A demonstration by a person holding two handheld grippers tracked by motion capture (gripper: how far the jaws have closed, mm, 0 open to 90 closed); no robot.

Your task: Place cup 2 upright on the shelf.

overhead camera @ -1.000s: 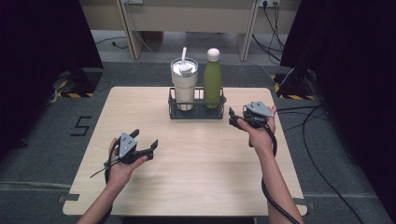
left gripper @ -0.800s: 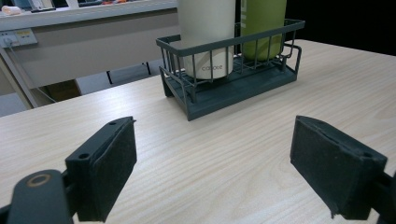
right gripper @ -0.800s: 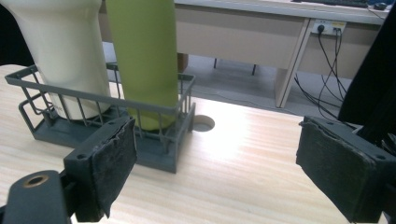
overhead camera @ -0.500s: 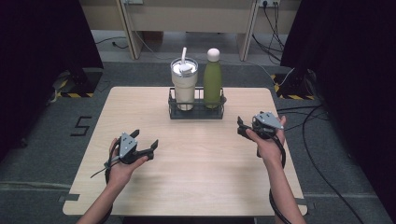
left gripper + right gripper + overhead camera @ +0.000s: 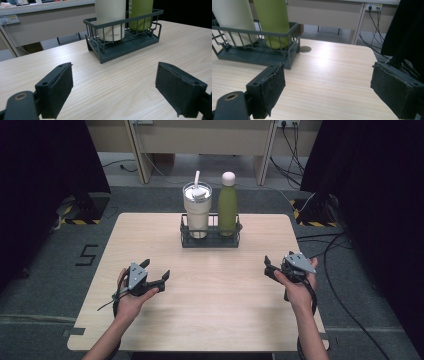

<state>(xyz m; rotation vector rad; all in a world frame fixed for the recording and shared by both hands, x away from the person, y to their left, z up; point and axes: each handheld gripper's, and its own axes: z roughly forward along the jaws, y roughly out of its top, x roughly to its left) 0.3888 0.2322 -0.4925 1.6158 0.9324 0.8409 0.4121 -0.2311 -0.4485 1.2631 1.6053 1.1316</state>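
The left gripper (image 5: pixel 156 271) is held low over the near left part of the wooden table (image 5: pixel 220 310), its jaws seen wide apart with nothing between them, and the right gripper (image 5: pixel 270 267) is held over the near right part, likewise spread apart and empty. Nearest to them, at the far middle of the table and well apart from both, a dark wire rack (image 5: pixel 210 239) is set, in which a cream tumbler (image 5: pixel 196 212) with a straw is stood on the left and a green bottle (image 5: pixel 227 207) just beside it on the right.
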